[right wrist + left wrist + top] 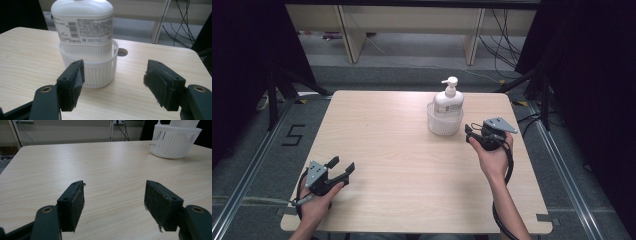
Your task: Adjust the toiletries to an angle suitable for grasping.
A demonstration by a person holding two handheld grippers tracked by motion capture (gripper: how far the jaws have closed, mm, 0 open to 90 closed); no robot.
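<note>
Nearest the high camera, two forearms are seen coming in from the near edge of the table (402, 150), each hand gripping a black tool. At the near left corner the left gripper (343, 169) is held low over the wood, its jaws spread wide with nothing between them; the same gap is seen from behind in the left gripper view, where bare tabletop lies between the two pads (78, 202). At the right side of the table the right gripper (470, 134) is pointed left toward a white basket (443, 125), just beside it but apart from it. Its jaws are likewise spread and empty, as the right gripper view makes plain: the basket (100, 72) is seen beyond the left jaw, not between the pads. A white pump bottle (448, 98) is stood upright inside the basket, which is placed on the far right part of the table. The pump head and spout are shown by the high view alone; they are cut off at the top of the right gripper view. That closer view supplies what the high one cannot: the slotted wall of the basket, the printed label with a barcode on the bottle (82, 22), and a round hole (122, 52) in the tabletop just behind the basket. From the left gripper the basket (175, 142) is seen at the far right, well apart.
</note>
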